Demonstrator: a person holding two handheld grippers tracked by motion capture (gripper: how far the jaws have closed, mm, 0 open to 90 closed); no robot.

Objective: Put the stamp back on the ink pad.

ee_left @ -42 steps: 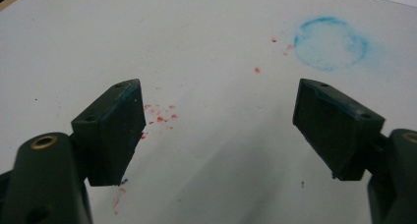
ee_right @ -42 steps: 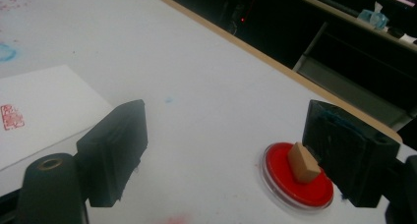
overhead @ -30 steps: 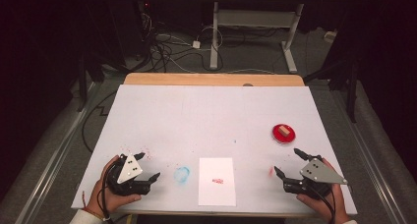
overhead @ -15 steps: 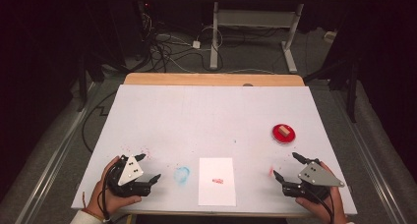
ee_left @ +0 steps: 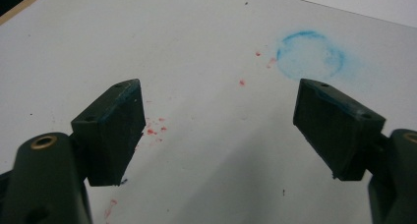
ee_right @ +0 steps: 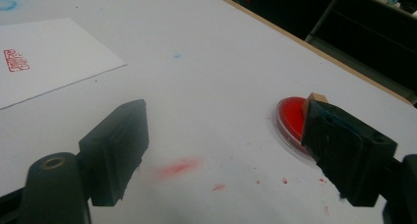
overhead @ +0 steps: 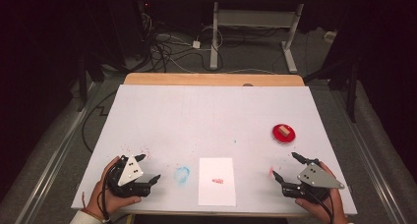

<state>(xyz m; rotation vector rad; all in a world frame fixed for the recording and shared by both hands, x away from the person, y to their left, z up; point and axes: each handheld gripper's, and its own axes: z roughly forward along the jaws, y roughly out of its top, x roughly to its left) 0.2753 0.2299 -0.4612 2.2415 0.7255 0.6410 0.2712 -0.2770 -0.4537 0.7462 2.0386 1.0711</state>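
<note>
Stamping, late stage. The paper sheet [overhead: 217, 181] already bears 1 red imprint. The wooden stamp [overhead: 282, 131] stands on the red ink pad [overhead: 283, 134], apparently finished with. Left gripper [overhead: 149, 168] and right gripper [overhead: 284, 166] rest spread and empty.

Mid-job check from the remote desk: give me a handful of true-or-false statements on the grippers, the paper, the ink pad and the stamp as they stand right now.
1. The left gripper has its jaws open over bare table. True.
2. The right gripper is shut on the wooden stamp. False: its jaws are open and hold nothing; the stamp stands on the red ink pad.
3. The sheet of paper bears a red stamp mark. True.
4. The ink pad lies on the sheet of paper. False: it lies on the table, apart from the sheet, ahead of the right gripper.
5. The blue ring stain lies between the left gripper and the sheet. True.
</note>
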